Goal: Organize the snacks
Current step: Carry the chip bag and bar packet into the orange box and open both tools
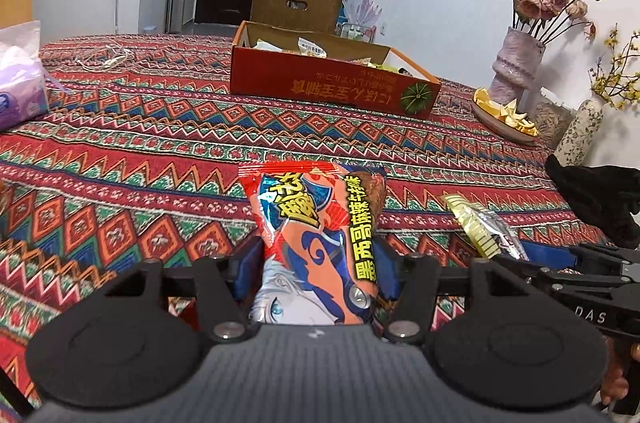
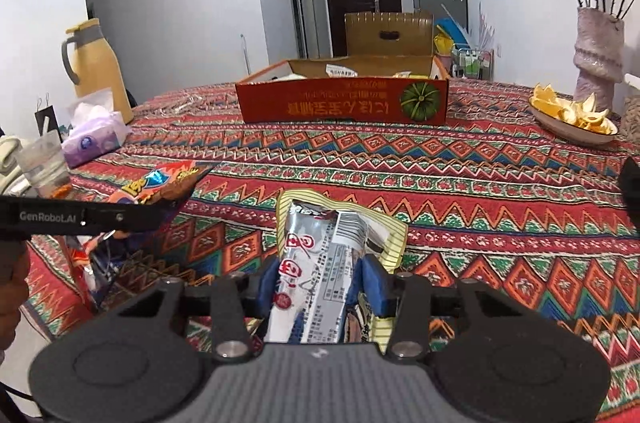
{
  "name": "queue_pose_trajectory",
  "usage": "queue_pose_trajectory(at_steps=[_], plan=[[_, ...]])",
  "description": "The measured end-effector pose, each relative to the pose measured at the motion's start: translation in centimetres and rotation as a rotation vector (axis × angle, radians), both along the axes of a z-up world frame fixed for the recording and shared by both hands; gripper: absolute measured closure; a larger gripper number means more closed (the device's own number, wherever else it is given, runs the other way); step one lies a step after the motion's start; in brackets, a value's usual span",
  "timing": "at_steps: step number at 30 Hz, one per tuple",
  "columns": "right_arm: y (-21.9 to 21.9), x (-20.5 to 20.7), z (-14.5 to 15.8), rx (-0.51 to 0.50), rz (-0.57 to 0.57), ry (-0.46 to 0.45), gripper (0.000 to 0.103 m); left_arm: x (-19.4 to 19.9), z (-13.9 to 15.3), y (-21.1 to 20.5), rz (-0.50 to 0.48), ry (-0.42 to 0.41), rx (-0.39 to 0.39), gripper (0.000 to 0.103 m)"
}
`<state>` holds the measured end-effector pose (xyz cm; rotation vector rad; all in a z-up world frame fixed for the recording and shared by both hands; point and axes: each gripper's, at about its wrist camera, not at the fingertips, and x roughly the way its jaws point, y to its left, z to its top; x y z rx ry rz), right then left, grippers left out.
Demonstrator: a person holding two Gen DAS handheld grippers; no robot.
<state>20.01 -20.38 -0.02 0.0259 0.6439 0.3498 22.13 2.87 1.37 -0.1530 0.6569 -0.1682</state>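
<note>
My left gripper is shut on a red and orange snack bag with yellow lettering, held upright above the patterned tablecloth. My right gripper is shut on a silver and yellow snack packet, also held above the cloth. Each held snack shows in the other view: the silver packet at the right, the red bag at the left. A red cardboard box with several snacks inside stands open at the far middle of the table; it also shows in the right wrist view.
A purple tissue pack lies at the far left, with a yellow thermos jug and a plastic cup near it. A plate of orange peels and a vase of dried roses stand at the right. A white cable lies far left.
</note>
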Motion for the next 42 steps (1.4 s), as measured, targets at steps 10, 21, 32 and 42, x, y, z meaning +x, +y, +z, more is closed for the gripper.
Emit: queue_pose_trajectory(at_steps=[10, 21, 32, 42], plan=[[-1.1, -1.9, 0.9, 0.019, -0.023, -0.033, 0.059, -2.0, 0.7, 0.0, 0.007, -0.028, -0.002, 0.045], [-1.5, 0.9, 2.4, -0.01, -0.031, -0.086, 0.059, 2.4, 4.2, 0.2, -0.011, -0.116, -0.027, 0.045], [-2.1, 10.5, 7.2, -0.055, -0.01, -0.216, 0.059, 12.8, 8.8, 0.3, 0.005, -0.214, 0.002, 0.045], [-0.8, 25.3, 9.1, -0.057, -0.01, -0.277, 0.059, 28.3, 9.6, -0.5, 0.054, -0.18, -0.022, 0.045]])
